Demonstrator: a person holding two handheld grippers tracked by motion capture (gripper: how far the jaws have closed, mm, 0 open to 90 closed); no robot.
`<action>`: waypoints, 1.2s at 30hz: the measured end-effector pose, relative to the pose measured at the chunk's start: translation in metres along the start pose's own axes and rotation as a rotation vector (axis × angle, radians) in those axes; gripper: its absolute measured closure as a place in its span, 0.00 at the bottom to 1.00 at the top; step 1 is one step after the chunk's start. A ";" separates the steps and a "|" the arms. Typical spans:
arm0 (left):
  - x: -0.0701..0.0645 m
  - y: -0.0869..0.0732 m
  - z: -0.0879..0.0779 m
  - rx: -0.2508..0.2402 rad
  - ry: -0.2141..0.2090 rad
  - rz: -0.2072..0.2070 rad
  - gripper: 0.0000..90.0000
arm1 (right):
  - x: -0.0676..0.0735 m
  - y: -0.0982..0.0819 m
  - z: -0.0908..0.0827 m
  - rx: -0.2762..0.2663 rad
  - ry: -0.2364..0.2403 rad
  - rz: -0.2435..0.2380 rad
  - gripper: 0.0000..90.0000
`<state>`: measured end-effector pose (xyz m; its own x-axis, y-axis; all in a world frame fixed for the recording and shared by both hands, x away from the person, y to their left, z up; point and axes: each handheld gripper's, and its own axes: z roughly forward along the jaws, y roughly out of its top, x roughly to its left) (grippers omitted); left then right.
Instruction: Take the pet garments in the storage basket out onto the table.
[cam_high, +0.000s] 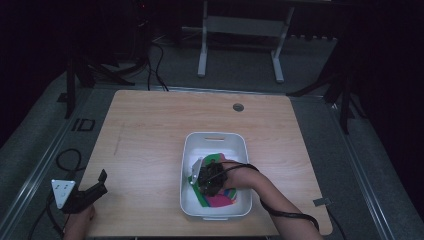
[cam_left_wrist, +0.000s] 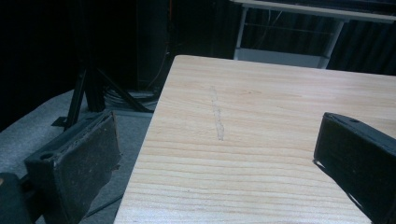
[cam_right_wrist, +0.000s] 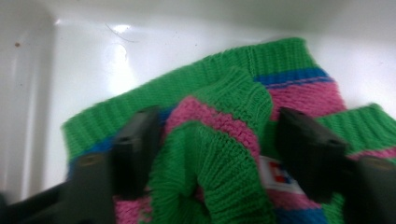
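A knitted garment (cam_high: 220, 200) striped green, pink and blue lies in a white tub (cam_high: 215, 135) at the table's front middle. My right gripper (cam_high: 207, 175) reaches down into the tub onto the garment. In the right gripper view a raised fold of the knit (cam_right_wrist: 215, 140) bulges between the two jaws of my right gripper (cam_right_wrist: 215, 144), which press on it from both sides. A white label (cam_right_wrist: 280, 179) shows beside the right jaw. My left gripper (cam_high: 97, 182) rests at the table's front left corner, held by a hand. Its jaws stand wide apart over bare wood (cam_left_wrist: 215, 135).
The wooden table (cam_high: 150, 130) has a round cable hole (cam_high: 238, 107) near its far edge. A faint scratch (cam_left_wrist: 217, 121) marks the wood ahead of the left gripper. A white frame stand (cam_high: 240, 45) and dark tripod legs stand on the floor beyond the table.
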<state>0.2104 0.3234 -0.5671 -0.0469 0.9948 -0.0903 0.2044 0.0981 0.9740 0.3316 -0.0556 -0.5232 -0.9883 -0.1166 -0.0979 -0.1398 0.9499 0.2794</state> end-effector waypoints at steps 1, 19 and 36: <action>0.000 0.000 0.000 0.000 0.000 0.000 0.01 | 0.001 0.000 -0.002 0.007 -0.047 -0.012 0.77; 0.000 0.000 0.000 0.001 0.003 -0.001 0.01 | -0.010 -0.010 -0.076 -0.221 -0.109 0.076 0.84; 0.000 0.000 0.000 0.001 0.004 0.001 0.01 | -0.018 -0.019 -0.156 -0.427 -0.217 0.115 0.84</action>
<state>0.2105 0.3233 -0.5671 -0.0503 0.9948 -0.0890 0.2058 0.0975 0.9737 0.3430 -0.1163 -0.3778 -0.9697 0.0884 -0.2277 -0.0878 0.7439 0.6625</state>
